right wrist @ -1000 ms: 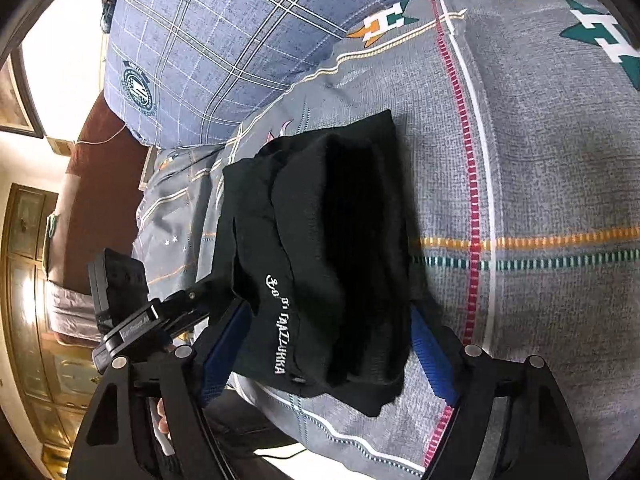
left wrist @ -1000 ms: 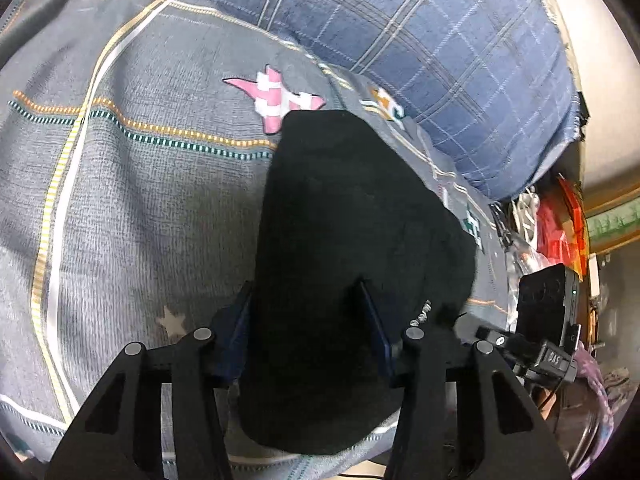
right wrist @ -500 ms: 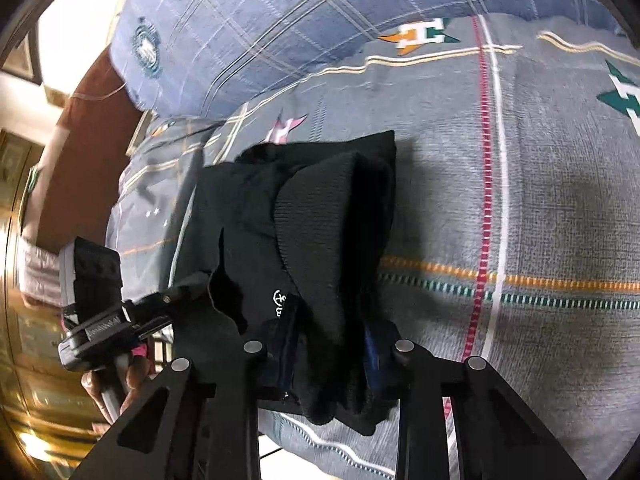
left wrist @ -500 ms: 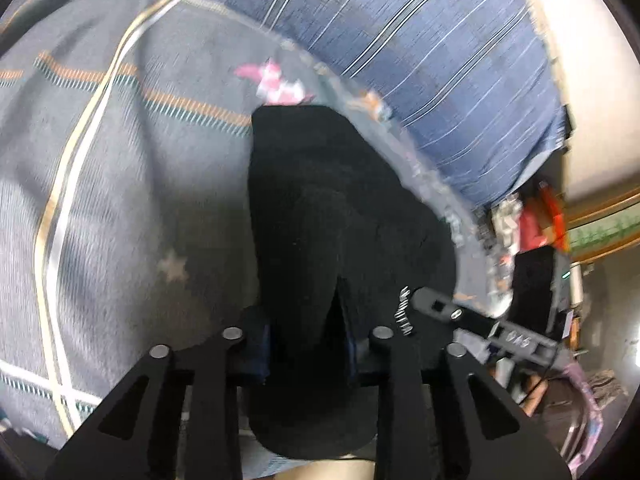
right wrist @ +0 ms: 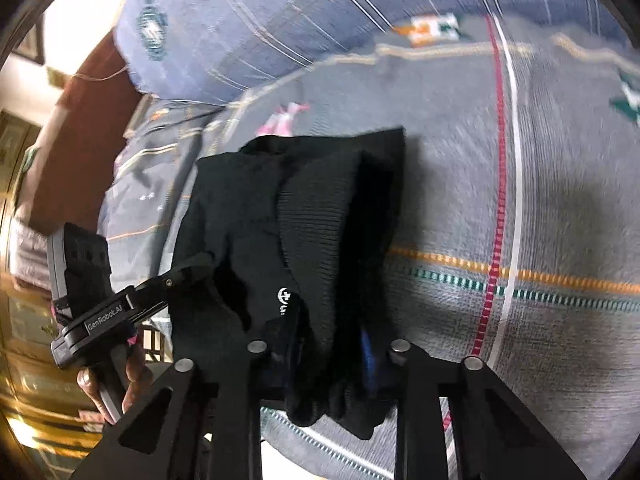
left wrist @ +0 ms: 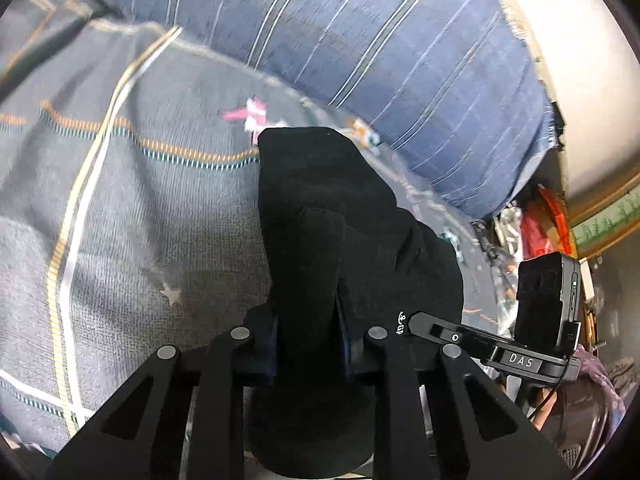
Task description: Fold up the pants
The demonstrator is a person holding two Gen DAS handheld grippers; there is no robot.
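Both your grippers, left (left wrist: 308, 340) and right (right wrist: 326, 344), are closing on the pants (left wrist: 320, 216) near edge, so you can fold it away from you.

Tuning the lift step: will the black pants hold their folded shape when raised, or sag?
Probably sag. The black pants bunch into ridges where both tongs, left and right, are closing on their near edge, so the cloth looks soft. The knit looks thick, so likely some weight for its size. On the grey bedspread it should drag, not slide.
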